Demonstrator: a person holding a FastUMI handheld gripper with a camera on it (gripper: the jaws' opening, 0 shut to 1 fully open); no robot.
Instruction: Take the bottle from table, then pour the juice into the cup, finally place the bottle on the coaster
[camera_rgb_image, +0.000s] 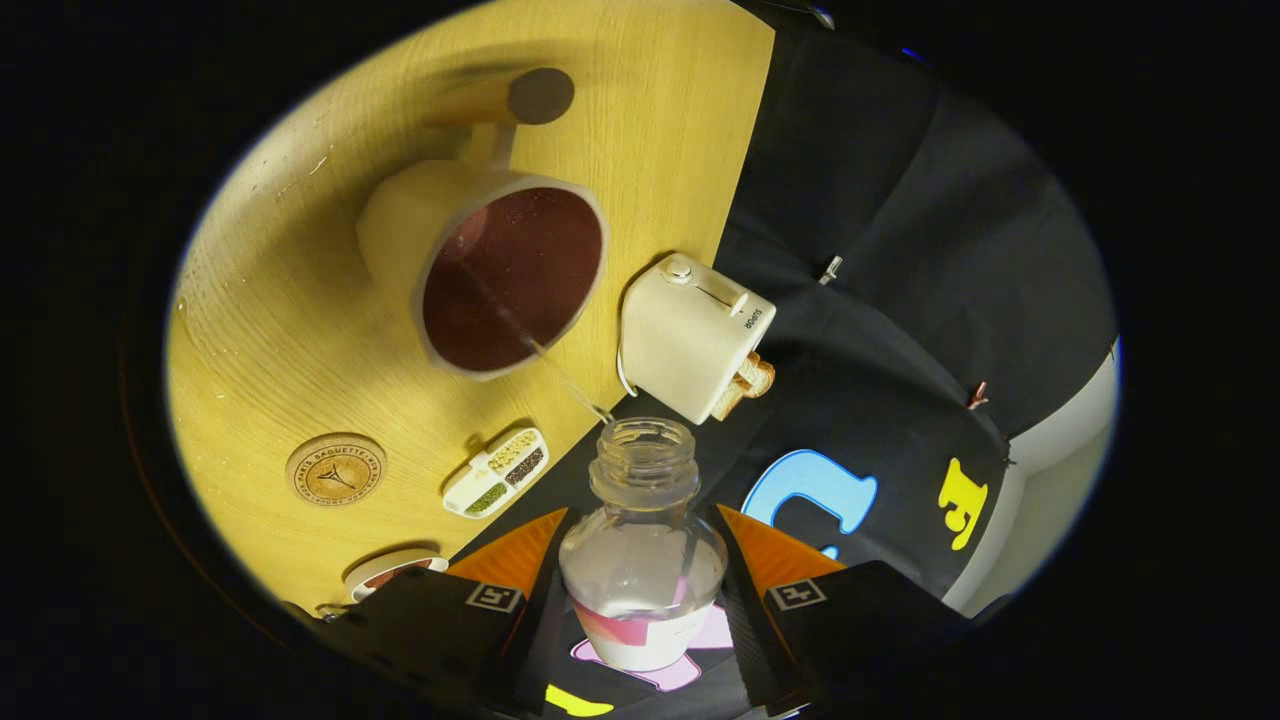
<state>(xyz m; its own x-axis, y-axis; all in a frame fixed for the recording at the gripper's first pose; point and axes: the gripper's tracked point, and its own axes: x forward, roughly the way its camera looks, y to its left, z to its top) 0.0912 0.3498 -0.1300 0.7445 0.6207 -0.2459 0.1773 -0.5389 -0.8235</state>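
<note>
Both fingers of the gripper (643, 585) press against the sides of the clear, uncapped plastic bottle (642, 560), which sits clamped between them with its open neck pointing forward along the finger axis. The bottle is tilted so that a thin stream of liquid (560, 375) leaves the mouth and runs ahead and to the left into the cream-coloured, wide-mouthed cup (500, 275), already holding dark red juice. The cup stands beyond the fingertips on the pale wooden table (270, 330); a wooden-handled item (500, 100) lies further beyond it.

Judged from these positions, the pour is under way and the placing step remains. The round cork coaster (336, 469) lies flat on the table to the left of the fingers, nearer than the cup. The next move therefore calls for righting the bottle's long axis, then carrying it left and back toward the coaster.

Printed text rings the coaster; it is too small to read reliably. A cream toy toaster (695, 335) just ahead of the bottle mouth, to the right, carries a short side marking, also unreadable. A white compartmented tray (497, 472) lies between coaster and bottle.
</note>
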